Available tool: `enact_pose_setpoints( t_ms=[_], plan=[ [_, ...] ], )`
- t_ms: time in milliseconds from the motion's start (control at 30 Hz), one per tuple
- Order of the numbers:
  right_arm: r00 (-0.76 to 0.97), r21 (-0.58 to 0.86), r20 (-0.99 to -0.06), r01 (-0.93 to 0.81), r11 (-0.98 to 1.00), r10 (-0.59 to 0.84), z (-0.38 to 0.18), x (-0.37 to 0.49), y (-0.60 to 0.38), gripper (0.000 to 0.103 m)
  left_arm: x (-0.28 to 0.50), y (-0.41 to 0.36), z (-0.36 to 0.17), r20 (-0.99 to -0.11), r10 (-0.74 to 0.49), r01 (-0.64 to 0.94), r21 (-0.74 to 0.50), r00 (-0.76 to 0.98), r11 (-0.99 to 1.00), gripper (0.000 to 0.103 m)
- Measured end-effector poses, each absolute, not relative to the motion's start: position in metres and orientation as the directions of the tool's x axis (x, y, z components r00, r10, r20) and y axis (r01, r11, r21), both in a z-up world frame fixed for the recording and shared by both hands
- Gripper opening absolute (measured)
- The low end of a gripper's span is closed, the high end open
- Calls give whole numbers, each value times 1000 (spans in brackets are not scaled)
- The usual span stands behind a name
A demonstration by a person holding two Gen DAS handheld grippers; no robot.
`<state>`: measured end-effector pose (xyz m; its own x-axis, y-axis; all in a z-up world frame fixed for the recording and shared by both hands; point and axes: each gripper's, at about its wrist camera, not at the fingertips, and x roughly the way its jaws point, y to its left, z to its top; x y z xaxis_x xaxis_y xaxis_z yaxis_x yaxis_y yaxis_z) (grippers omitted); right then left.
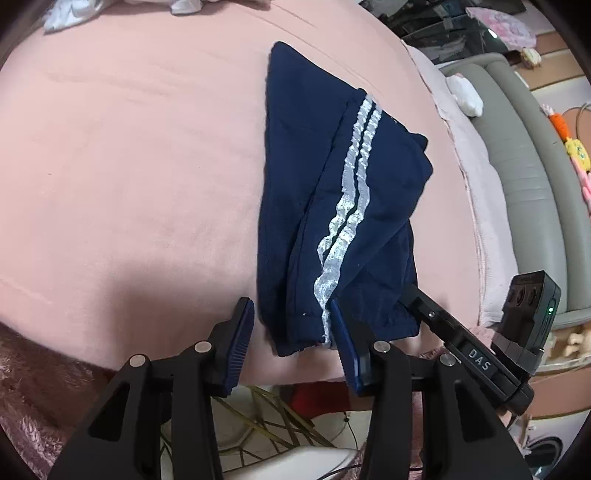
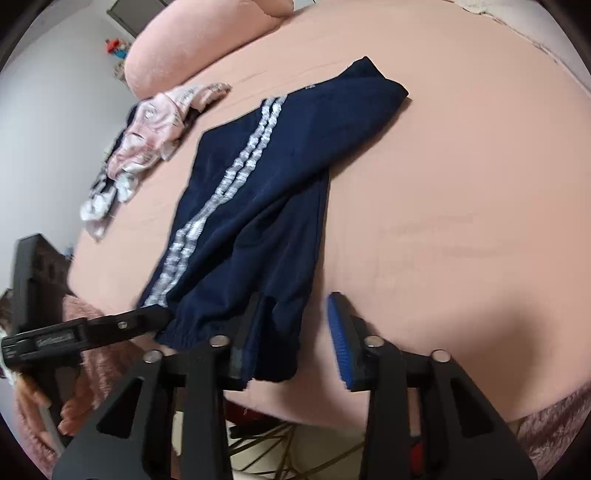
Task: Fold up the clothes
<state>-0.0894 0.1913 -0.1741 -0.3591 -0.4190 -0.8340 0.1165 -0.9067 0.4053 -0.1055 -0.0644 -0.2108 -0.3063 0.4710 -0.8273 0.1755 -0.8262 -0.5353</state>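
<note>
Navy trousers [image 1: 325,192] with two white side stripes lie folded lengthwise on the pink bed sheet [image 1: 129,166], cuffs at the near edge. My left gripper [image 1: 291,332] is open, its fingers straddling the striped cuff end. In the right wrist view the trousers [image 2: 258,206] reach down to my right gripper [image 2: 295,332], which is open with the plain cuff lying over its left finger. The right gripper also shows at the trousers' right cuff in the left wrist view [image 1: 443,321]. The left gripper's finger [image 2: 110,325] touches the striped cuff in the right wrist view.
A pile of pink and white clothes [image 2: 147,136] lies at the far left beside a pink pillow [image 2: 192,40]. More white clothes [image 1: 74,14] sit at the bed's far edge. A grey padded bed frame [image 1: 524,177] runs along the right. A fuzzy mauve blanket [image 1: 33,387] hangs below.
</note>
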Motion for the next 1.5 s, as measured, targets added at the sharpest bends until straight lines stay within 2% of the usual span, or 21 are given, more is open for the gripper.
enact_pose_setpoints(
  t_ms=[67, 167, 233, 300, 400, 600, 733, 800, 833, 900, 1000, 1167, 1300, 1467, 1500],
  plan=[
    [-351, 427, -822, 141, -893, -449, -170, -87, 188, 25, -104, -69, -208, -829, 457, 183, -528, -322, -829, 45],
    [-333, 449, -812, 169, -877, -480, -170, -83, 184, 27, -104, -74, -205, -830, 444, 192, -523, -339, -831, 45],
    [-321, 430, -828, 164, -888, -460, -177, -87, 179, 27, -108, -68, -212, -823, 476, 178, -542, -310, -821, 39],
    [-312, 415, -839, 164, -895, -446, -180, -92, 176, 21, -108, -59, -211, -825, 475, 149, -534, -306, -832, 23],
    [-302, 397, -848, 180, -900, -435, -174, -85, 177, 13, -103, -49, -204, -833, 459, 104, -509, -308, -854, 22],
    [-251, 435, -853, 143, -889, -458, -171, -62, 188, 12, -93, -46, -208, -848, 467, 103, -503, -253, -858, 22],
    [-264, 386, -874, 130, -913, -407, -165, -52, 188, 20, -87, -47, -201, -862, 452, 84, -480, -228, -873, 28],
    [-315, 359, -871, 114, -926, -377, -155, -46, 194, 23, -95, -56, -182, -852, 431, 58, -467, -298, -882, 47],
    [-363, 351, -857, 110, -930, -366, -145, -45, 199, 28, -99, -61, -172, -844, 421, 46, -460, -332, -887, 49],
    [-451, 337, -823, 99, -936, -344, -125, -45, 208, 38, -110, -67, -157, -827, 409, 16, -449, -385, -893, 50],
    [-458, 330, -826, 77, -941, -327, -129, -82, 216, 38, -147, -63, -150, -816, 405, -74, -414, -412, -907, 50],
    [-469, 318, -831, 40, -947, -298, -135, -144, 228, 37, -210, -25, -164, -855, 303, -229, -223, -421, -947, 50],
    [-474, 318, -833, 12, -948, -286, -146, -180, 238, 37, -250, -9, -173, -845, 332, -259, -240, -420, -936, 50],
    [-466, 282, -849, 3, -959, -251, -166, -190, 245, 37, -277, -2, -184, -817, 427, -315, -318, -387, -894, 50],
    [-465, 278, -850, 4, -961, -247, -169, -190, 246, 37, -279, 1, -187, -824, 420, -328, -304, -382, -895, 49]
  ],
)
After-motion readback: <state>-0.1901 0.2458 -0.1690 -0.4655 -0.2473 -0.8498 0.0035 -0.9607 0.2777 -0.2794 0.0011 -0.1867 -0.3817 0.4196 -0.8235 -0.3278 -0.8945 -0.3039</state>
